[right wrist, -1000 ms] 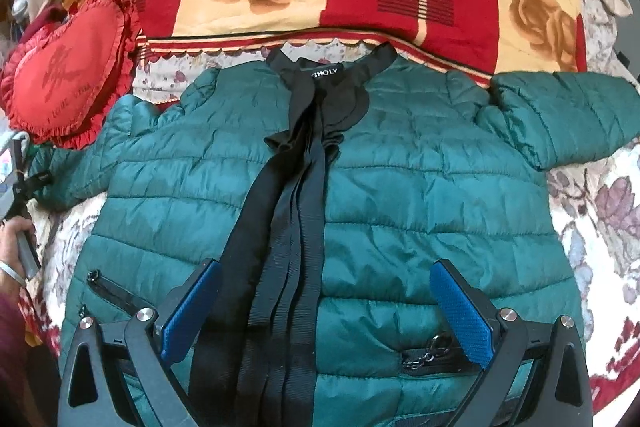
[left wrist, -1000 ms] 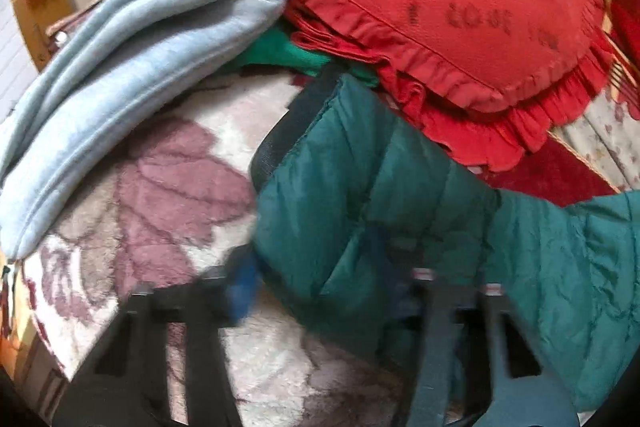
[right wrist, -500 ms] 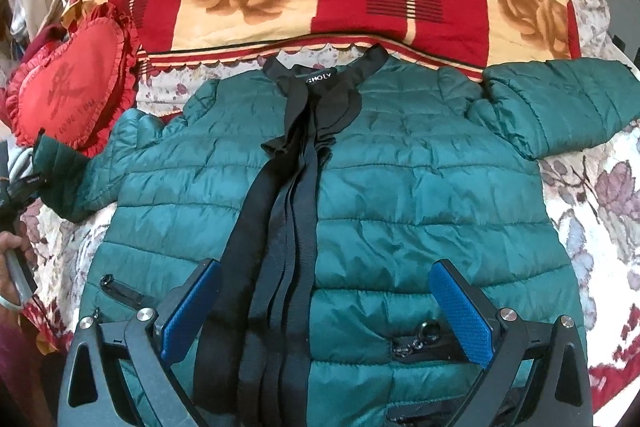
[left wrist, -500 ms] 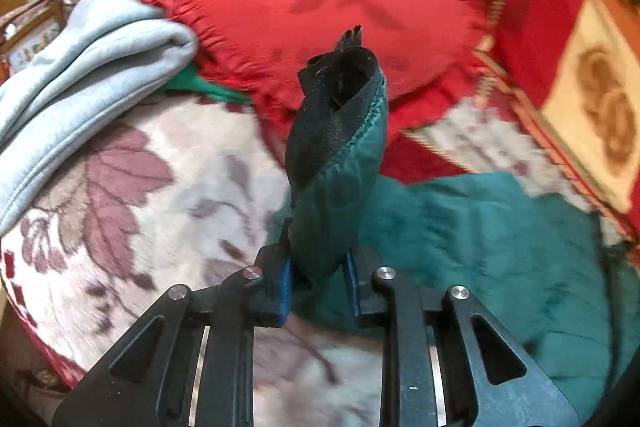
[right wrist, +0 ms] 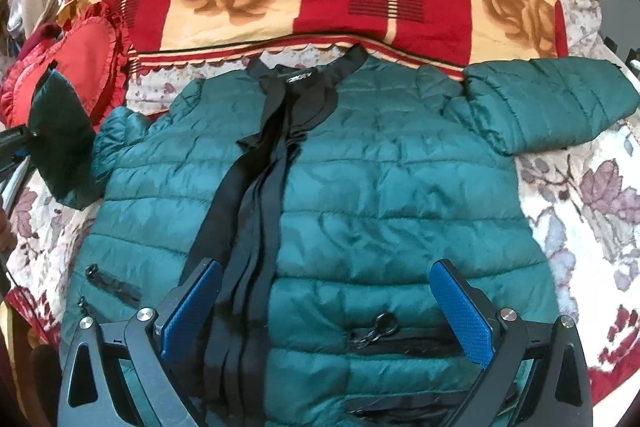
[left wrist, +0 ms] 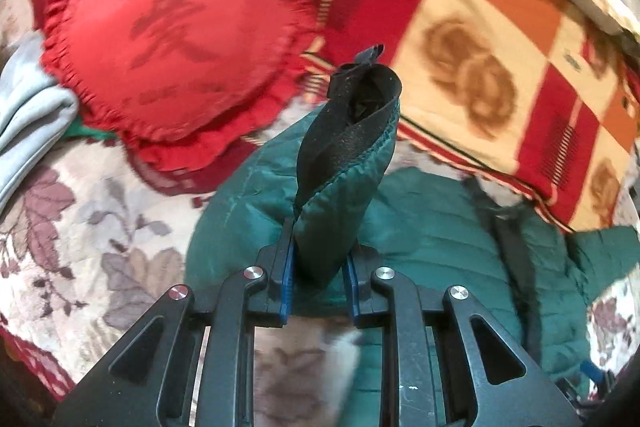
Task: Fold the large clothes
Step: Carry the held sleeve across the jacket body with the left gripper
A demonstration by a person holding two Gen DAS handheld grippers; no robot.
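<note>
Pinching jacket sleeve (lifted, blurry), left tongs, right tongs wide, apparently empty.

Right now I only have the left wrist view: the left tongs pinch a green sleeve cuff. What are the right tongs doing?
Observer: The right tongs are open, hovering over the jacket, holding nothing.
Operator: Is the other sleeve folded in?
Observer: No, the other sleeve lies spread sideways on the floral bedcover.
Operator: Is the jacket front up?
Observer: Yes, the black placket and a zip pocket face upward.
Operator: And the left tongs' sleeve?
Observer: The left tongs hold the sleeve cuff lifted beside the red heart cushion.
</note>
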